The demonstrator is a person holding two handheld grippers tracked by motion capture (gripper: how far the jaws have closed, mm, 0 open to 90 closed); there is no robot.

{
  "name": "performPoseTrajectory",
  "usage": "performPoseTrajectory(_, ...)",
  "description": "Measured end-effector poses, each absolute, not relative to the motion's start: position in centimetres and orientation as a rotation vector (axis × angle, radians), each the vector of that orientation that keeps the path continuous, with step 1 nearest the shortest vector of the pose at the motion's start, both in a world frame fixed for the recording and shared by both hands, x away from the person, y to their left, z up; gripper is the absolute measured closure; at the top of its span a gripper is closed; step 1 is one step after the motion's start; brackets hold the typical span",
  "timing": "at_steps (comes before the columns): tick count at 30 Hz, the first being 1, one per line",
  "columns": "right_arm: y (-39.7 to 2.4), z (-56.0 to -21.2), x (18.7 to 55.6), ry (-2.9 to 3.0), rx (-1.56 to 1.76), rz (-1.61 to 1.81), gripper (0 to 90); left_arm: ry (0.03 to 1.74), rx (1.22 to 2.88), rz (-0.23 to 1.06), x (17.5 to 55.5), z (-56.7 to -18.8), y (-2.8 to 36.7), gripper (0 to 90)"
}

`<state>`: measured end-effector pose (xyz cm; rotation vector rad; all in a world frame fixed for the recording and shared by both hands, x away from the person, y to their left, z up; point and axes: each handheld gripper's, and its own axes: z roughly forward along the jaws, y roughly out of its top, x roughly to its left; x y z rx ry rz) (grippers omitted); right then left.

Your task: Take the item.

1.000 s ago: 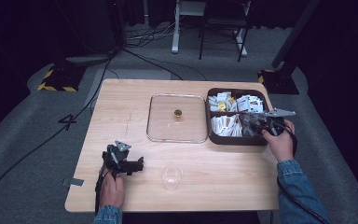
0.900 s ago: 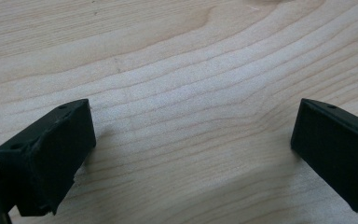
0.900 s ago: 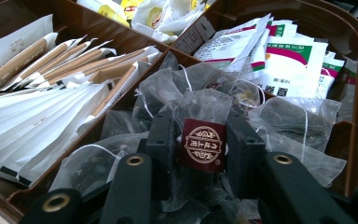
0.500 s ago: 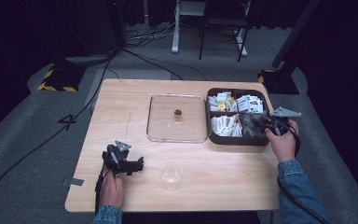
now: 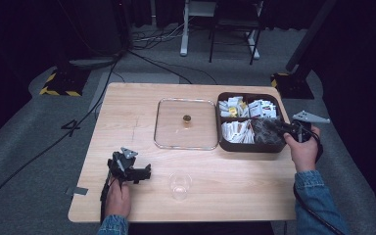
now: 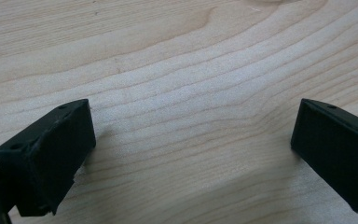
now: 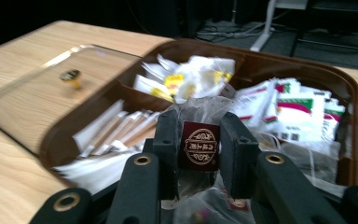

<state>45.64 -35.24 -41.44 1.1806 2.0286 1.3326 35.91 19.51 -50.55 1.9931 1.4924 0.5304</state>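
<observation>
Right gripper (image 7: 198, 154): matte black plastic, blocky pads, brass-ringed screw holes on the arms; jaws just closed and clamped on a tea sachet (image 7: 199, 145), seen clearly in the right gripper view. Sachet: clear, crinkled film, with a dark maroon square label bearing a round cream-coloured emblem, held upright between the pads, just above the right front compartment of the brown box (image 7: 307, 74). Lower part of the sachet tucked behind the gripper arms, contents too blurred to identify. In the high view, right gripper (image 5: 269, 125) reached in from the box's right edge, with a grey three-cornered plate on top and a hand in a denim sleeve behind.

Box: dark brown, rounded corners, glossy walls, split into compartments; white paper packets with yellow and with red-and-green print in the far ones, slim pale sticks in the left front one, more clear sachets in the right front. Printing too soft to read. Clear glass lid (image 5: 186, 123), rounded square, small brass-coloured knob, flat on the table just left of the box.

Left gripper (image 5: 145, 172) resting on the pale, fine-grained wooden table (image 5: 127, 107), jaws spread wide, nothing between. Clear plastic cup (image 5: 180, 185) just to its right, faint against the wood.
</observation>
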Motion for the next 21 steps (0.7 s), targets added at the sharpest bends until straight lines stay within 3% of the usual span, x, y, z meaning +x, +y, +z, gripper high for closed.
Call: performPoseTrajectory(21, -31.9, -36.7, 41.6, 2.065, 1.027, 1.472, 71.2, 1.499, 1.993, 0.534, 36.0, -50.5, 19.4, 0.1)
